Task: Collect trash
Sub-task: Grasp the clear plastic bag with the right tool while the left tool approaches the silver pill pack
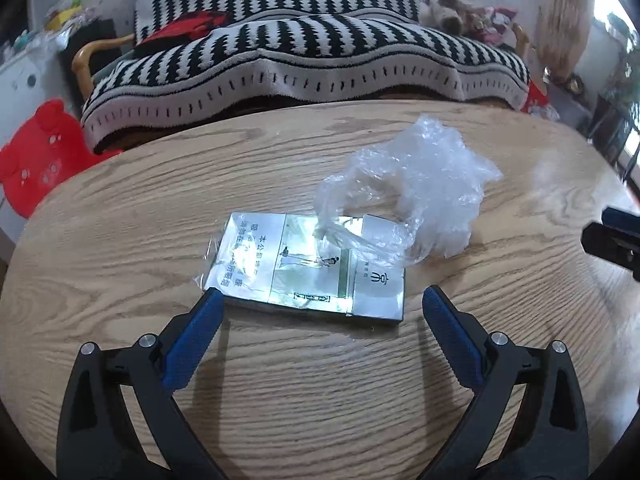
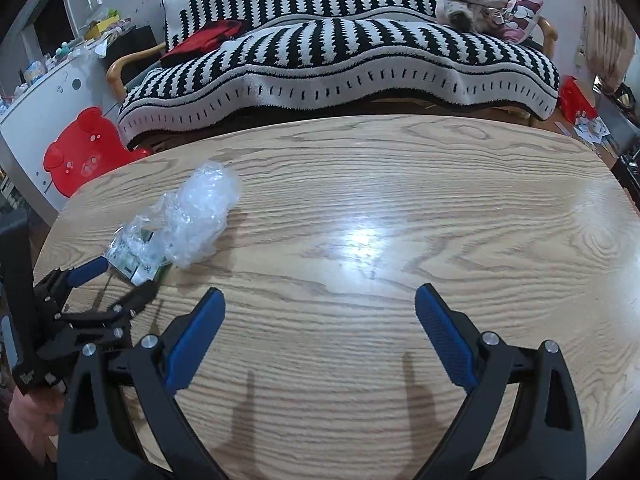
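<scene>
A flat silver cigarette pack [image 1: 308, 264] lies on the wooden table [image 1: 120, 216], with a crumpled clear plastic wrapper [image 1: 416, 188] draped over its far right corner. My left gripper [image 1: 320, 300] is open, its blue pads either side of the pack's near edge; the left pad touches the pack's corner. In the right wrist view the wrapper [image 2: 200, 216] and the pack [image 2: 136, 260] sit at the left, with the left gripper [image 2: 120, 280] open around the pack. My right gripper [image 2: 318, 300] stands open over bare table, with nothing between its fingers.
A sofa with a black-and-white striped blanket [image 2: 340, 60] runs behind the table's far edge. A red bear-shaped stool [image 2: 80, 152] stands at the left by a white cabinet [image 2: 48, 96]. A hand [image 2: 28, 412] holds the left gripper's handle. The right gripper's tip [image 1: 612, 240] shows at the right.
</scene>
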`<action>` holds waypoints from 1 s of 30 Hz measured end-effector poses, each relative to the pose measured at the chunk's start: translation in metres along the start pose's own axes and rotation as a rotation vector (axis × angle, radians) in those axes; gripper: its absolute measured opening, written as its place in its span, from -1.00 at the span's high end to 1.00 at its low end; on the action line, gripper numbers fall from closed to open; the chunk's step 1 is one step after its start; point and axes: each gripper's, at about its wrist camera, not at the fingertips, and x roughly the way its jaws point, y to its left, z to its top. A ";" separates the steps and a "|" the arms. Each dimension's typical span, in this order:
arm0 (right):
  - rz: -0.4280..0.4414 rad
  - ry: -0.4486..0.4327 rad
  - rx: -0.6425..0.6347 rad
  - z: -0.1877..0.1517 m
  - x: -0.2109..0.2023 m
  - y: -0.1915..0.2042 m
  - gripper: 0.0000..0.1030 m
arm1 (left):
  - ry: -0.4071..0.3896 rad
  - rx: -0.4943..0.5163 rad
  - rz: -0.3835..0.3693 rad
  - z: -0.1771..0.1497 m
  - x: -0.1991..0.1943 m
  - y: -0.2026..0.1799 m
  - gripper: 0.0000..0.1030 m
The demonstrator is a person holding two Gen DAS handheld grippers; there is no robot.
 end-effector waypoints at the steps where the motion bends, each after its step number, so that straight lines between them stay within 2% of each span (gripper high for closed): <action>1: 0.002 0.001 -0.001 0.001 0.003 0.002 -0.79 | 0.001 0.021 0.009 0.000 0.003 -0.002 -0.87; 10: 0.080 0.019 0.025 0.019 0.024 0.014 -0.80 | 0.038 -0.008 -0.020 0.013 0.018 0.012 -0.87; 13: 0.118 0.034 0.031 0.027 0.032 0.019 -0.80 | 0.038 0.013 -0.035 0.019 0.023 0.011 -0.87; 17: 0.113 0.051 -0.009 0.040 0.047 0.032 -0.80 | 0.033 0.040 -0.058 0.021 0.024 0.009 -0.86; 18: 0.115 0.055 -0.009 0.042 0.051 0.035 -0.80 | 0.028 0.040 -0.056 0.020 0.022 0.009 -0.74; 19: 0.131 0.062 0.000 0.046 0.057 0.037 -0.80 | 0.014 0.050 -0.056 0.020 0.020 0.008 -0.48; 21: 0.161 0.070 0.016 0.049 0.064 0.041 -0.80 | 0.001 0.056 -0.059 0.020 0.016 0.008 -0.11; 22: 0.177 0.074 0.023 0.051 0.069 0.043 -0.80 | 0.000 0.051 -0.060 0.020 0.015 0.009 0.05; 23: 0.193 0.077 0.028 0.052 0.073 0.045 -0.80 | -0.003 0.048 -0.058 0.019 0.014 0.010 0.13; 25: 0.223 0.090 0.050 0.054 0.081 0.048 -0.80 | -0.007 0.049 -0.061 0.018 0.012 0.012 0.51; 27: 0.247 0.094 0.064 0.057 0.086 0.050 -0.80 | 0.001 0.042 -0.078 0.017 0.010 0.014 0.59; 28: 0.252 0.095 0.064 0.058 0.087 0.052 -0.72 | 0.008 0.039 -0.092 0.015 0.008 0.015 0.72; 29: 0.263 0.095 0.061 0.060 0.088 0.053 -0.55 | 0.012 0.041 -0.099 0.014 0.007 0.015 0.83; 30: 0.281 0.110 0.058 0.062 0.091 0.056 0.17 | 0.016 0.045 -0.102 0.012 0.006 0.015 0.90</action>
